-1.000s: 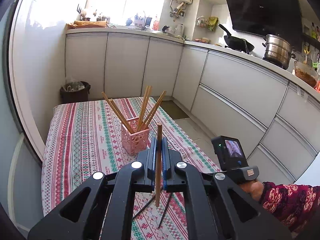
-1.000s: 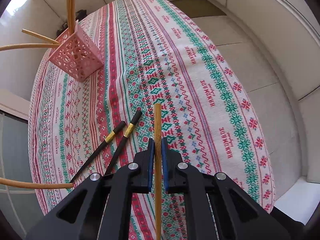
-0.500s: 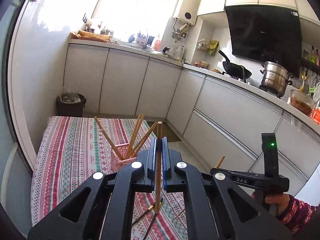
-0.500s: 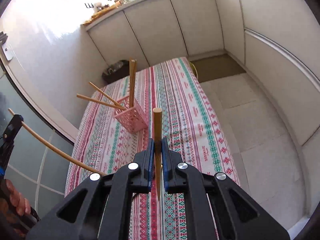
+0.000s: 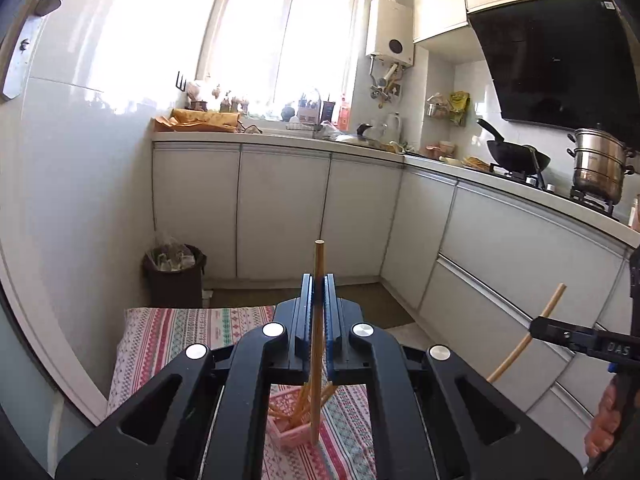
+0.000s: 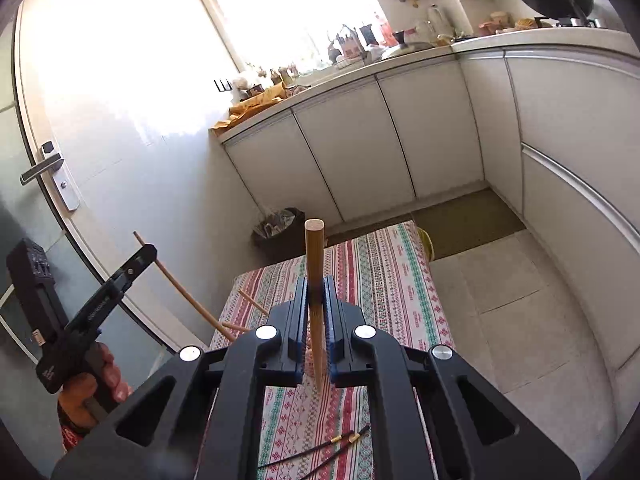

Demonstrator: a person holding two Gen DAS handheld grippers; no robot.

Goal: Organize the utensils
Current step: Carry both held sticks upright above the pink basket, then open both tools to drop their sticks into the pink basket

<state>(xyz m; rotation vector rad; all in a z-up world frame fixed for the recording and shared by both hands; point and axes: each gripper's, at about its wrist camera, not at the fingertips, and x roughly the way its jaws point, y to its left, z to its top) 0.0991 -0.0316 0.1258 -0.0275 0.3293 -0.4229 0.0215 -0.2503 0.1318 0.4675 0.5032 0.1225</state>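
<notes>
Jaws of the left gripper and right gripper each pinch an upright wooden chopstick.

Your left hand-held gripper covers most of the pink basket; only a corner and a few stick bottoms show through the frame gap. The bench is cut off by the bottom edge and by the gripper body. The chopstick in your right hand-held gripper vanishes behind the left gripper's arm at its lower end. From the right wrist, the basket is fully hidden behind the jaws, the black chopsticks lose their tips under the housing, and your left hand is half cropped. Windowsill items are too small to identify.
</notes>
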